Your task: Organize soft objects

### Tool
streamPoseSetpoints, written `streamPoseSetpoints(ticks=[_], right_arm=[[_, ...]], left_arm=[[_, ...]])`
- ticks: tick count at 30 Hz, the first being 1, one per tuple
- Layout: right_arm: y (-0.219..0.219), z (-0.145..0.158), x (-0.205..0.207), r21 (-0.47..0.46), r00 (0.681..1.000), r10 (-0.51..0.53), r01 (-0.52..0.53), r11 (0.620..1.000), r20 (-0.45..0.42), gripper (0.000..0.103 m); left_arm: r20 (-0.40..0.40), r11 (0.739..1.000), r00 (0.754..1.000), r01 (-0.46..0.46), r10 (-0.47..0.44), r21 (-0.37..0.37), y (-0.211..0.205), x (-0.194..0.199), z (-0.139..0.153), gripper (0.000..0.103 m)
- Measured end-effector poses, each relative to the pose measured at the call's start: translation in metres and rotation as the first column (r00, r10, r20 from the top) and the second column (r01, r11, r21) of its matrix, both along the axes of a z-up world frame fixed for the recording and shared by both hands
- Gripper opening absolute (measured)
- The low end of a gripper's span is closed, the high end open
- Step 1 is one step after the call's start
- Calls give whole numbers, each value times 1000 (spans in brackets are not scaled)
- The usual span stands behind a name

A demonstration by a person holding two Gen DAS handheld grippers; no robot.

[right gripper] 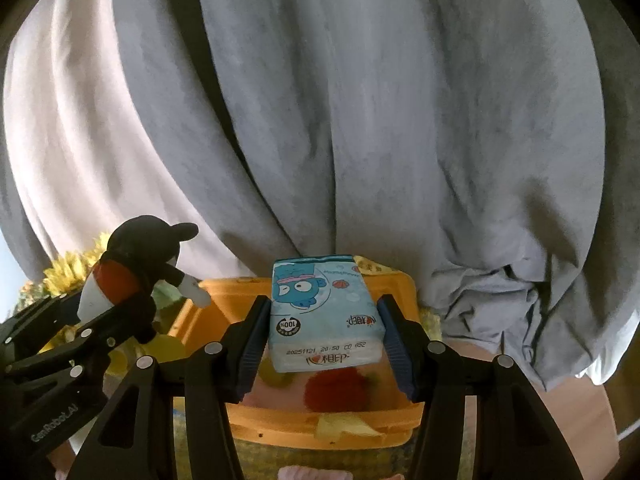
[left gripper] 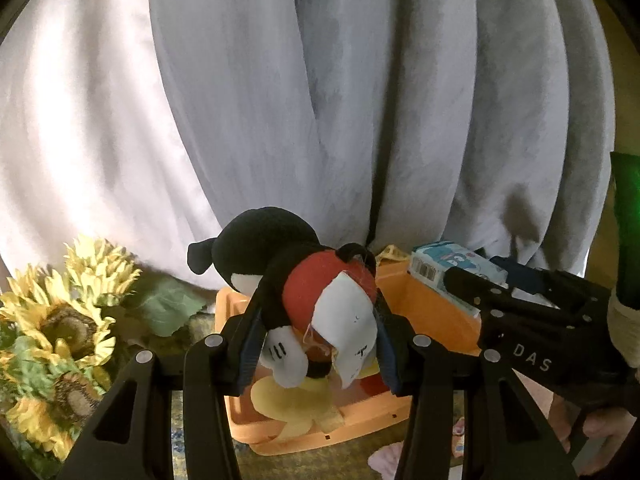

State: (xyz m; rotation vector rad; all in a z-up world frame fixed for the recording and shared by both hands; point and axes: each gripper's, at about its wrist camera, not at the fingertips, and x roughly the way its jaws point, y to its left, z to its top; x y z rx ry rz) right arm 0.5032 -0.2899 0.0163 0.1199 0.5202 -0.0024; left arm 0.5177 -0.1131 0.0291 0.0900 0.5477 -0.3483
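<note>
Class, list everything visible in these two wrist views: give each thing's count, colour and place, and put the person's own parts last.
plush toy: one, black, red and white, clamped in the left gripper above the bin
tissue pack: one, blue and white, clamped in the right gripper above the bin
bin: one, orange, below both grippers, soft items inside
sunflowers: a bunch, yellow, left of the bin
curtain: grey and white, behind everything
left gripper: one, black
right gripper: one, black
hand: one, under the right gripper
</note>
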Motion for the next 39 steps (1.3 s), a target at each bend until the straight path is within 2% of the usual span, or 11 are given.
streamPoseSetpoints(ticks=[6, 19, 25, 30, 33, 34, 35, 39], right_arm=[[-4, -21, 29, 6, 996, 8, -7, 1000, -92, 55], [-14, -56, 67, 6, 974, 18, -17, 1000, -224, 56], [-13, -61, 74, 7, 971, 27, -26, 1000, -236, 56], [-13, -59, 75, 5, 971, 22, -21, 1000, -237, 63], [-13, -57, 72, 4, 973, 19, -18, 1000, -232, 64], [-14, -56, 71, 2, 974, 16, -16, 1000, -226, 68], [-13, -55, 70, 0, 975, 15, -15, 1000, -222, 71], [-15, -46, 65, -1, 978, 7, -8, 1000, -209, 72]], left_arm=[[-47, 999, 999, 2, 0, 38, -7, 25, -23, 48], [-181, 999, 984, 16, -6, 51, -17, 64, -64, 49], [-215, 998, 977, 20, -8, 52, -19, 71, -73, 52], [-234, 999, 972, 10, 1, 43, -15, 71, -77, 54], [-223, 999, 975, 10, 1, 47, -14, 68, -75, 63], [-214, 999, 977, 8, 3, 48, -14, 67, -73, 67], [-208, 999, 978, 3, 7, 49, -14, 67, -71, 69], [-197, 998, 980, -11, 23, 61, -13, 66, -63, 69]])
